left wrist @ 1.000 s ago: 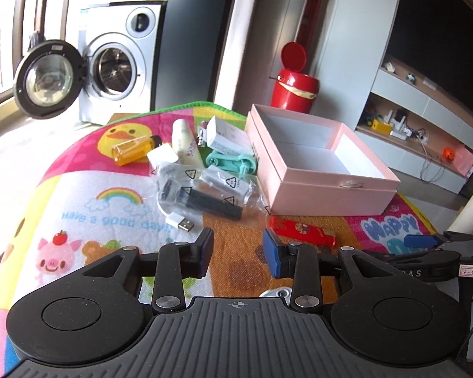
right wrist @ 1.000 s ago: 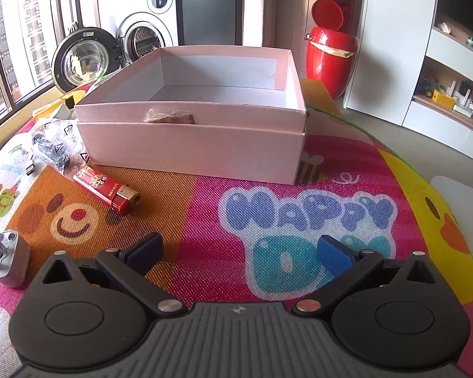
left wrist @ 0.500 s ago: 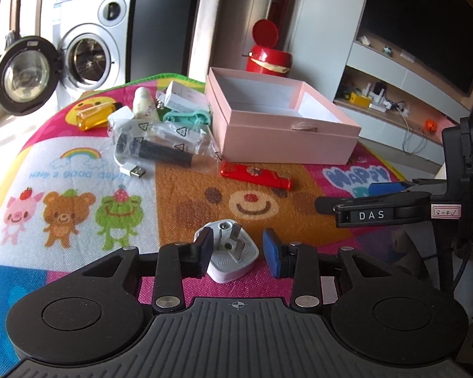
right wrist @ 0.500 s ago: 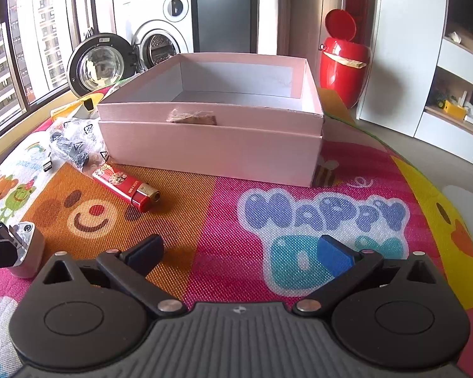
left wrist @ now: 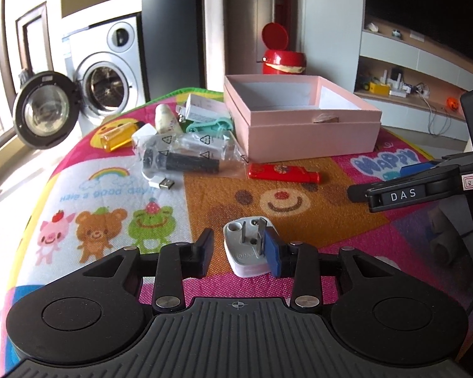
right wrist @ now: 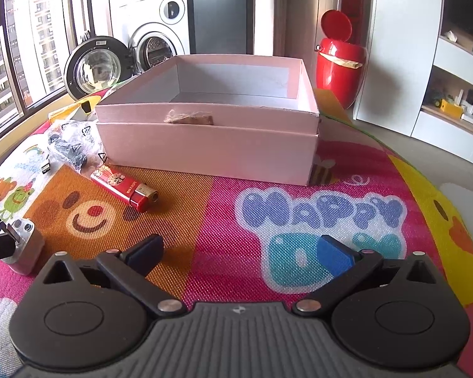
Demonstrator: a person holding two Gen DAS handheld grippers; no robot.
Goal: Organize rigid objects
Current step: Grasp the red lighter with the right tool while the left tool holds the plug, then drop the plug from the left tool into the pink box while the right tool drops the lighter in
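Bare mat point(right wrist: 268, 189) is lying open before the box point(right wrist: 205, 154); a lighter point(right wrist: 124, 187) and bagged clutter point(left wrist: 186, 151) are crowding its left.

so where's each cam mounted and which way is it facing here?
Left wrist: on the left gripper, angled down across the mat; own jaws straddle the white plug adapter, the right gripper's finger enters from the right.
Right wrist: on the right gripper, facing the pink box; own jaws wide, nothing between.
Shared: box, red lighter, adapter, washing machine, red bin.
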